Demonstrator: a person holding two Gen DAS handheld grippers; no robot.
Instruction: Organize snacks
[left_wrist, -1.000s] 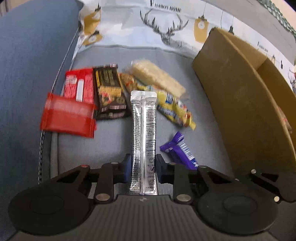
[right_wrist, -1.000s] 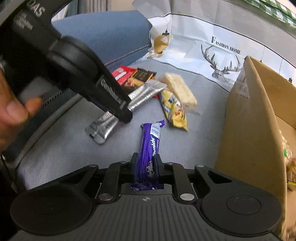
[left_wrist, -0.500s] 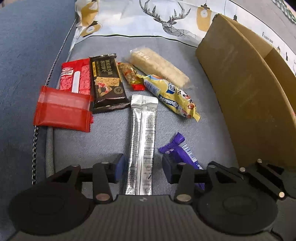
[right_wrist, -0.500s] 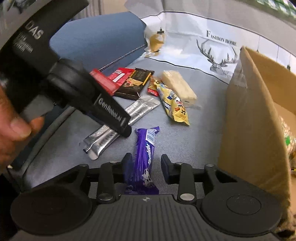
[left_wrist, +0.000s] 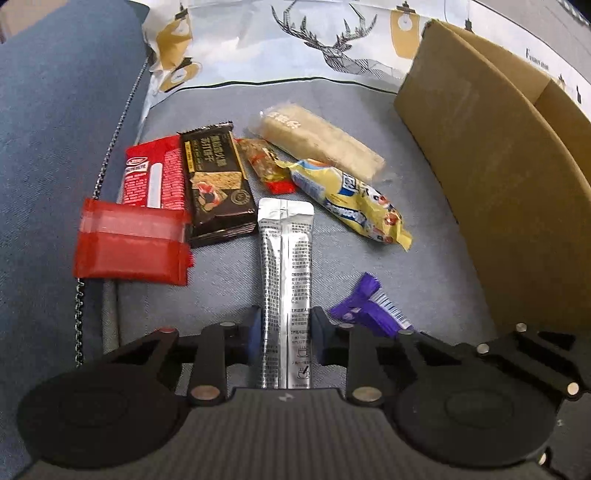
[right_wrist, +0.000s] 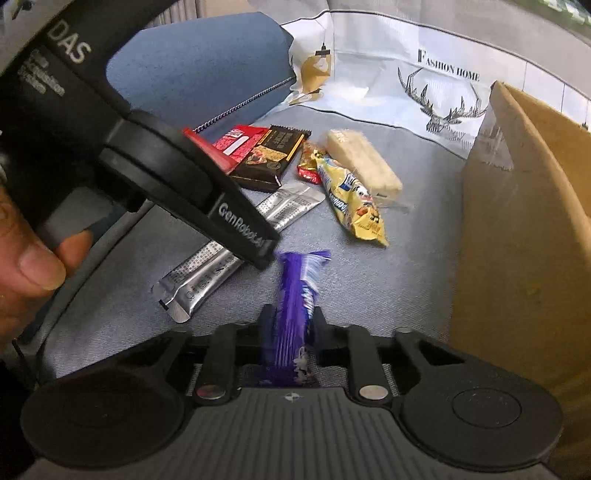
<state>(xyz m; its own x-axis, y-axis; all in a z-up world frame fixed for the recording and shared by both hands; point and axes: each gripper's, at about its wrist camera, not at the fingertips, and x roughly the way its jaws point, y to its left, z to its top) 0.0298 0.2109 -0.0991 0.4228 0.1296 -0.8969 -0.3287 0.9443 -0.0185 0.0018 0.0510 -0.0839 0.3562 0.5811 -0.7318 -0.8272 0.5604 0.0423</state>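
Left gripper (left_wrist: 286, 328) just closed, squeezing silver stick pack (left_wrist: 286, 266). Right gripper (right_wrist: 291, 325) just closed, squeezing purple bar (right_wrist: 295, 291). Cardboard box (left_wrist: 498, 192) at right.

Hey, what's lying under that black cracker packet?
The black cracker packet overlaps the right edge of the red wafer packet, whose left part shows. Its lower left corner meets the red translucent pouch. Anything else beneath it is covered.

Beside the matt brown cardboard box (left_wrist: 491, 177), a shiny foil sachet (left_wrist: 286, 258) and a glossy purple wrapper (right_wrist: 295, 291) (plastic film, by its sheen) lie on woven grey-blue sofa cloth (left_wrist: 229, 280).
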